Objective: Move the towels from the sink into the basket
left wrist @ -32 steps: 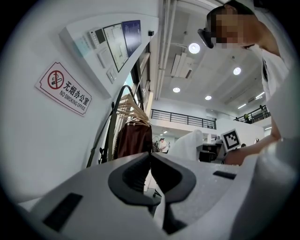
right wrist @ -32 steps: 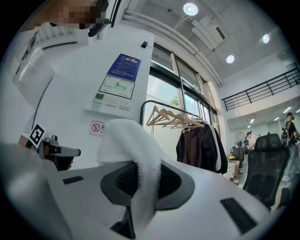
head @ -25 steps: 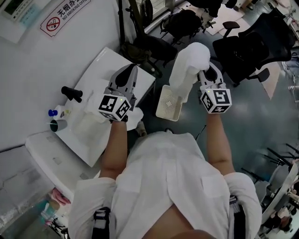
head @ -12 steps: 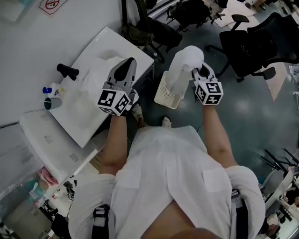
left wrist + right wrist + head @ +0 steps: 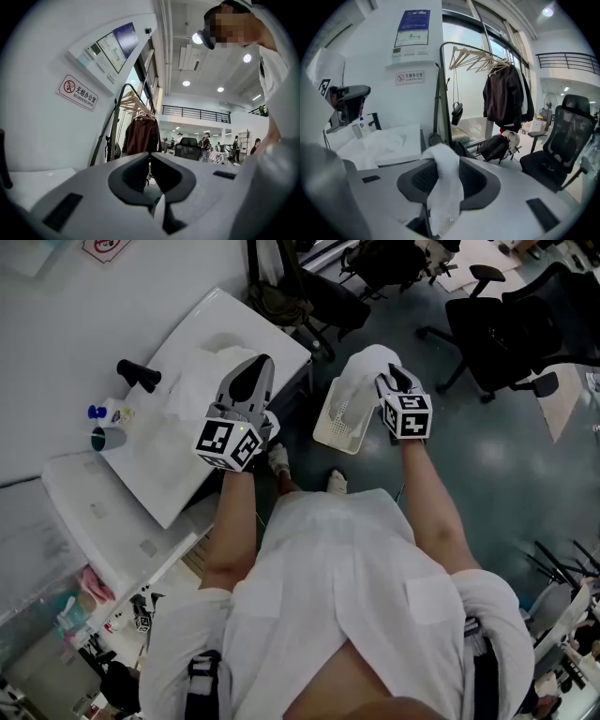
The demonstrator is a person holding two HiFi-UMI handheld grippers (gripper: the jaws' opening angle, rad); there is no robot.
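A white towel (image 5: pixel 361 367) hangs from my right gripper (image 5: pixel 385 374) down into the white perforated basket (image 5: pixel 323 437) on the floor. In the right gripper view the towel (image 5: pixel 445 187) drapes over the left jaw tip and lies loose in the gap of my right gripper (image 5: pixel 446 164), whose jaws are opening. My left gripper (image 5: pixel 260 367) hovers over the near right corner of the white sink (image 5: pixel 159 456), jaws shut and empty; in its own view the left gripper (image 5: pixel 150 154) points at the far room. More white towels (image 5: pixel 202 381) lie crumpled in the sink.
A black faucet (image 5: pixel 138 374), a blue-capped bottle (image 5: pixel 108 413) and a cup (image 5: pixel 101 439) stand at the sink's left side. Office chairs (image 5: pixel 506 324) stand beyond the basket. A coat rack with a dark jacket (image 5: pixel 506 98) and a backpack (image 5: pixel 499 145) are behind the sink.
My right gripper has come down and nearer with the towel, whose lower end now rests in the basket. The left gripper has stayed over the sink.
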